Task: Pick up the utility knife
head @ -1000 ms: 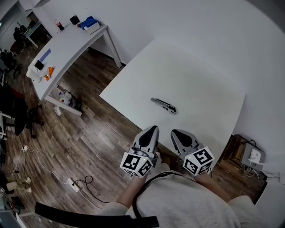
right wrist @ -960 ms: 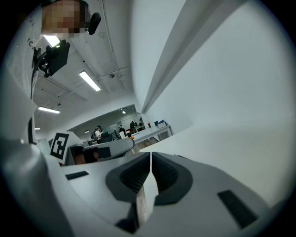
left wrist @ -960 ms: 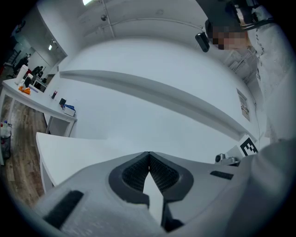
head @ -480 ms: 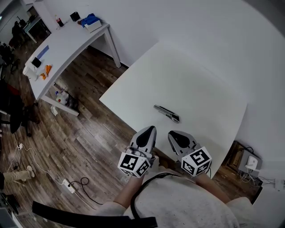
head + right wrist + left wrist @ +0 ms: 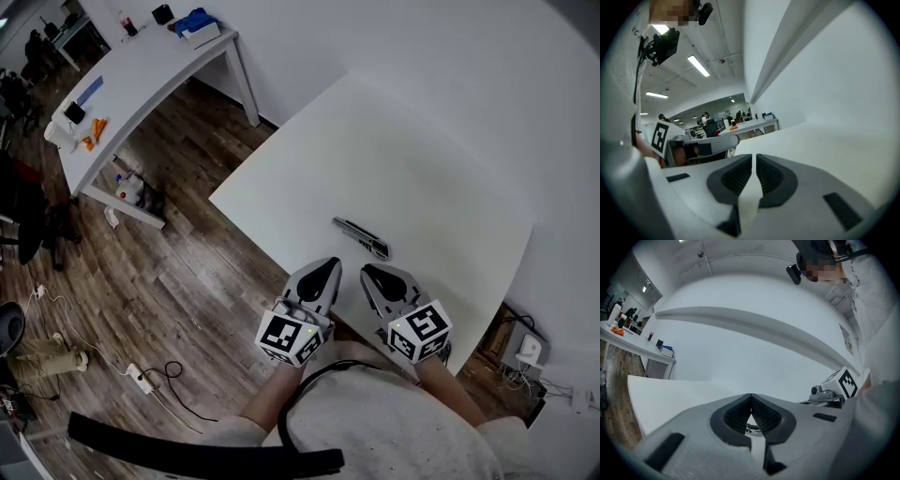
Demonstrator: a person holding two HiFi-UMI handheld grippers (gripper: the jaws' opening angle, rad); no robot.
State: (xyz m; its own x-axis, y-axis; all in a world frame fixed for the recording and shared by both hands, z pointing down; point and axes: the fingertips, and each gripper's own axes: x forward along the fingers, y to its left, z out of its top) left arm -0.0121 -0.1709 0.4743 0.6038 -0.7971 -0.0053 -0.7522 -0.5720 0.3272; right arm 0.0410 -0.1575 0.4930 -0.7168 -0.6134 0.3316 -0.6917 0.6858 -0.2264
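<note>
A grey and black utility knife [image 5: 362, 237] lies flat on the white table [image 5: 412, 159], near its front edge. My left gripper [image 5: 326, 266] hovers at that edge, just short and left of the knife, jaws shut and empty. In the left gripper view the knife [image 5: 753, 429] shows as a sliver under the closed tips of the left gripper [image 5: 751, 396]. My right gripper [image 5: 367, 272] sits beside the left one, close below the knife, shut with nothing held. In the right gripper view the right gripper [image 5: 754, 157] points over bare tabletop and the knife is hidden.
A second white table [image 5: 141, 89] stands far left with small items, a blue object [image 5: 194, 21] and bottles below it. Wooden floor [image 5: 178, 281] carries cables and a power strip [image 5: 141, 378]. A white wall runs behind the near table. A socket box [image 5: 528, 349] sits at right.
Both grippers have edged forward toward the table's front edge and the knife, staying side by side. Their jaws stayed shut. The knife has not moved on the table.
</note>
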